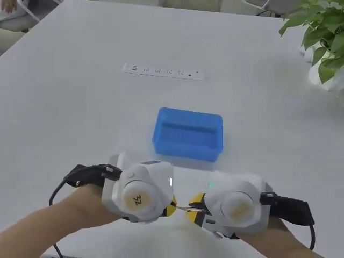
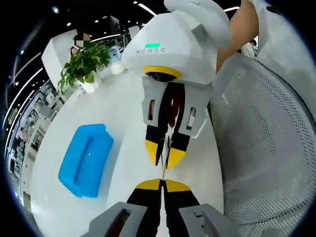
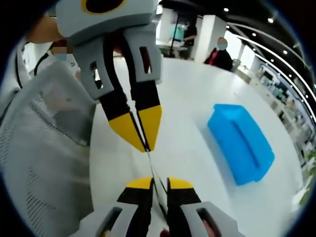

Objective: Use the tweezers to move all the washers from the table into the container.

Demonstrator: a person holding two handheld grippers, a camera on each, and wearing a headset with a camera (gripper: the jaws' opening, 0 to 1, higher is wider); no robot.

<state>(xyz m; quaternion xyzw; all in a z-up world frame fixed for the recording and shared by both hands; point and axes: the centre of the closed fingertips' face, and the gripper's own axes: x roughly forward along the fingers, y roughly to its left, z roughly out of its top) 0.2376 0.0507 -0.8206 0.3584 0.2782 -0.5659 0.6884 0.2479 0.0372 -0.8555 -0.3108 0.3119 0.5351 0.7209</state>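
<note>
Low over the near table edge my two grippers meet tip to tip. The left gripper point(image 1: 171, 207) point(image 2: 163, 185) and the right gripper point(image 1: 193, 208) point(image 3: 158, 184) are both shut on the thin metal tweezers point(image 1: 183, 208) point(image 3: 151, 165), which span the short gap between them. In the left gripper view the right gripper point(image 2: 165, 157) faces me, and the left gripper point(image 3: 142, 133) faces me in the right gripper view. The blue rectangular container point(image 1: 188, 134) point(image 2: 86, 158) point(image 3: 242, 143) stands open-topped on the white table, just beyond the grippers.
A white power strip point(image 1: 163, 71) lies farther back on the table. A potted plant point(image 1: 322, 32) point(image 2: 84, 66) stands at the far right corner. A grey mesh chair point(image 2: 266, 148) point(image 3: 44, 148) is behind the near edge. People stand in the background point(image 3: 219, 54).
</note>
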